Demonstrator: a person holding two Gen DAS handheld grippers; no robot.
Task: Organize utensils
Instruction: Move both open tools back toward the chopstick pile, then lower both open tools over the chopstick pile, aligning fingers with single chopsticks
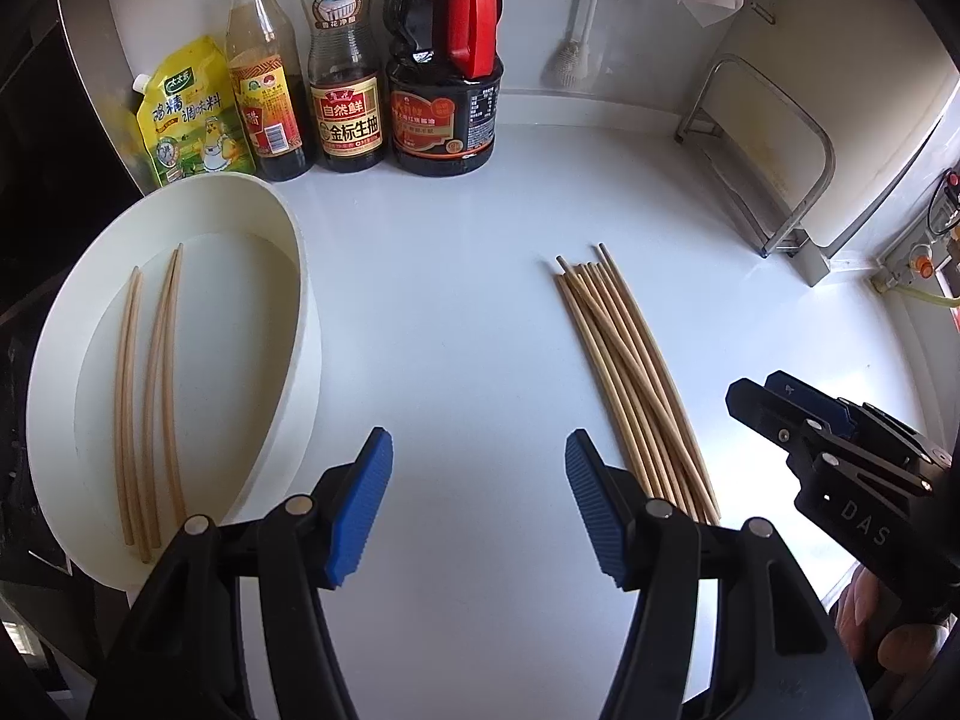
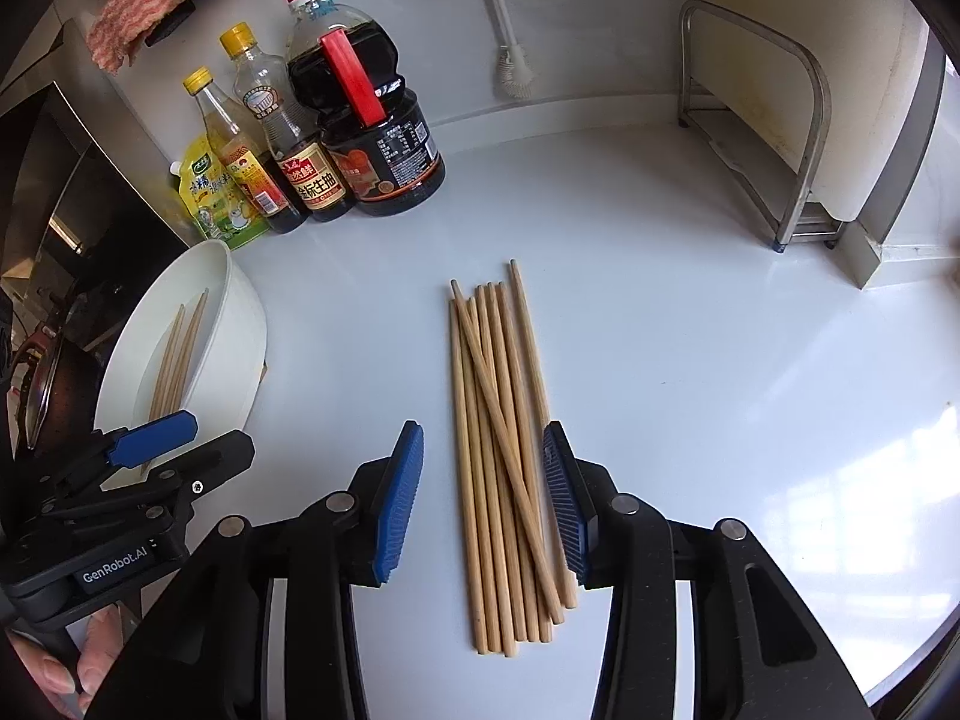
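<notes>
A bundle of several wooden chopsticks lies on the white counter; it also shows in the left wrist view. A white oval tray at the left holds three chopsticks; the tray also shows in the right wrist view. My left gripper is open and empty above bare counter between tray and bundle. My right gripper is open, its jaws straddling the near part of the bundle, not closed on it. The right gripper also appears in the left wrist view.
Sauce bottles and a yellow seasoning pouch stand at the back left. A metal rack with a cutting board stands at the back right. A brush leans on the wall. The counter edge runs at the right.
</notes>
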